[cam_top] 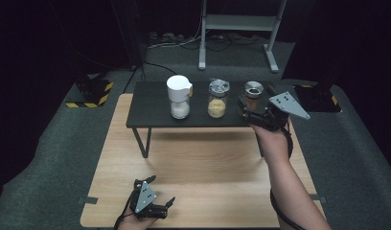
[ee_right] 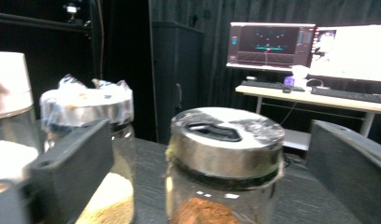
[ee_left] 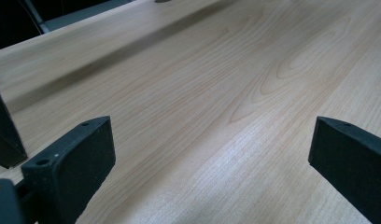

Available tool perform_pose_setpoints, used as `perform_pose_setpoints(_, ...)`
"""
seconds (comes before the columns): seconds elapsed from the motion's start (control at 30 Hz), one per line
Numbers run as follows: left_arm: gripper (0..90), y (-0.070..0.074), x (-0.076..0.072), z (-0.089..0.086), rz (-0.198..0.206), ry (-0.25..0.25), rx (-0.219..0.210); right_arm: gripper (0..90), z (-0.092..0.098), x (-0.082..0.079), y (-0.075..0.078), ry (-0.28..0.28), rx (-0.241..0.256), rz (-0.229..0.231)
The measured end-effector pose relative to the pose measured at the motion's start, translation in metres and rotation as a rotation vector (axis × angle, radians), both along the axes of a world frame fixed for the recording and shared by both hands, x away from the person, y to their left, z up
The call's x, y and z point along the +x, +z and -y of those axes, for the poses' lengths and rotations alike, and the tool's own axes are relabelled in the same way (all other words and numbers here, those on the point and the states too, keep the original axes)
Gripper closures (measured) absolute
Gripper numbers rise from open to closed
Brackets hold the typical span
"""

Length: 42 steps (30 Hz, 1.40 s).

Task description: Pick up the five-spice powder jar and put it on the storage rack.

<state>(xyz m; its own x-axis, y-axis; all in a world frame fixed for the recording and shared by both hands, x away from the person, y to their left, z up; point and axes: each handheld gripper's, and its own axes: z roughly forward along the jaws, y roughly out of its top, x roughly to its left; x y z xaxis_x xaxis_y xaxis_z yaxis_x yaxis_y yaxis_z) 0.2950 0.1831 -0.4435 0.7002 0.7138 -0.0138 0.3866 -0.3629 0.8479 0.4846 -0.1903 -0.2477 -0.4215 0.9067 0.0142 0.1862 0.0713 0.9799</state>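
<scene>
Where brown powder fills it, jar (ee_right: 224,168) sits between right tool (ee_right: 212,172) jaws.

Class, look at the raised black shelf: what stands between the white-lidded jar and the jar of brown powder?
In the high view, one jar of yellowish grains stands between the white-lidded jar and the jar of brown powder.

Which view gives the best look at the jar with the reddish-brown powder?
The right gripper view: the jar with the reddish-brown powder stands close up between the open jaws of the right gripper, its metal lid and contents plain. The high view shows the same jar small on the black shelf. The left gripper view looks at the wooden table.
</scene>
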Motion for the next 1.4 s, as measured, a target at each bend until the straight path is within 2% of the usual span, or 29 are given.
perform_pose_setpoints(0.07,0.8,0.000,0.000,0.000,0.000,-0.001,0.003,0.0,-0.001,-0.003,-0.001,-0.005,-0.015,0.004)
perform_pose_setpoints(0.23,0.8,0.000,0.000,0.000,-0.001,0.000,0.001,0.0,-0.001,-0.007,-0.001,-0.021,-0.016,0.007)
perform_pose_setpoints(0.87,0.8,0.000,0.000,0.001,-0.003,-0.003,0.013,0.0,0.003,-0.042,0.006,0.015,0.004,0.042)
perform_pose_setpoints(1.23,0.8,0.000,0.000,0.002,-0.003,-0.002,0.018,0.0,0.000,-0.063,0.006,0.032,-0.018,0.026)
perform_pose_setpoints(1.4,0.8,0.000,0.000,0.002,-0.003,-0.001,0.016,0.0,-0.001,-0.074,0.002,0.039,-0.040,0.015)
